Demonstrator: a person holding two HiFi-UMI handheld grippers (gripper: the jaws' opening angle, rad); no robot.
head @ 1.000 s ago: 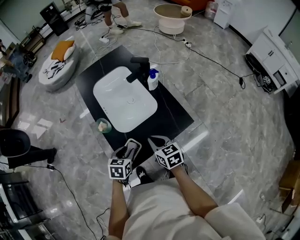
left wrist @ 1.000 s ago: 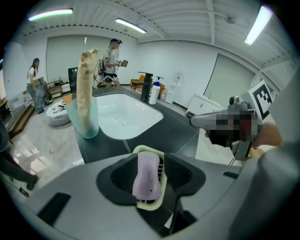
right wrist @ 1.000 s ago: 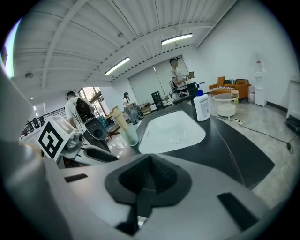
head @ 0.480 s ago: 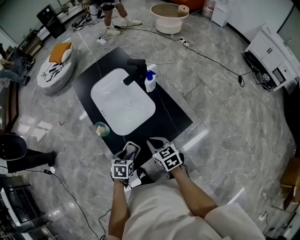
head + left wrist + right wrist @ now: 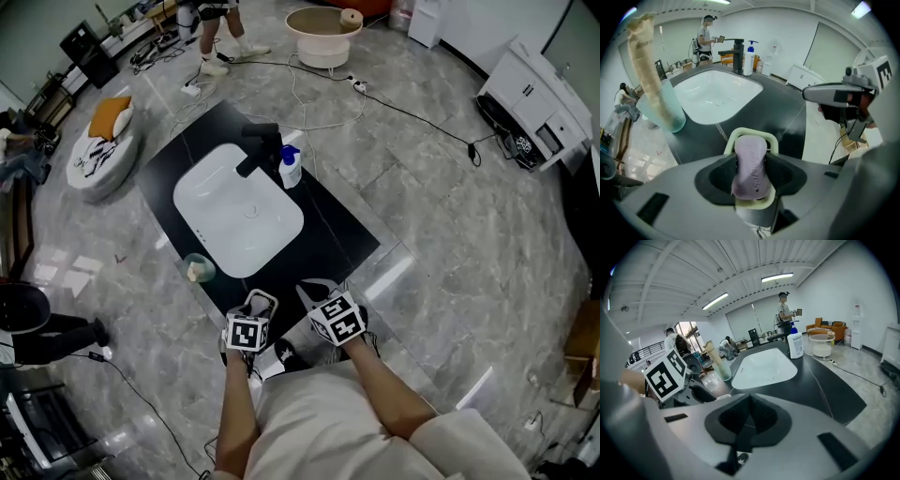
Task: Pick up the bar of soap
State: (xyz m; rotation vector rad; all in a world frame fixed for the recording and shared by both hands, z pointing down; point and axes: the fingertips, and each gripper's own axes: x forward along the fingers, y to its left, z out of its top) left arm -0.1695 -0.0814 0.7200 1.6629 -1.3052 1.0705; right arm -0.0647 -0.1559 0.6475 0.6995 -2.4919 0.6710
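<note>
A purple bar of soap (image 5: pixel 751 164) lies in a pale green soap dish (image 5: pixel 750 133) at the near edge of the black counter (image 5: pixel 342 234). My left gripper (image 5: pixel 751 172) points steeply down over it. Its jaws have just been opening and stand wide, one dark pad on each side of the soap, not squeezing it. In the head view the left gripper (image 5: pixel 255 314) is above the dish rim (image 5: pixel 261 300). My right gripper (image 5: pixel 314 292) hovers just to its right, shut and empty, and shows in the left gripper view as the right gripper (image 5: pixel 834 93).
Behind the dish is a white sink (image 5: pixel 187 202) with a black faucet (image 5: pixel 258 150) and a white pump bottle (image 5: pixel 290 167). A pale green cup (image 5: pixel 197 270) holding a tube stands left of the sink. Cables, furniture and people are on the floor around the counter.
My left gripper has tipped downward and lowered over the soap dish. The right gripper has stayed where it was. The head view has shifted slightly.
</note>
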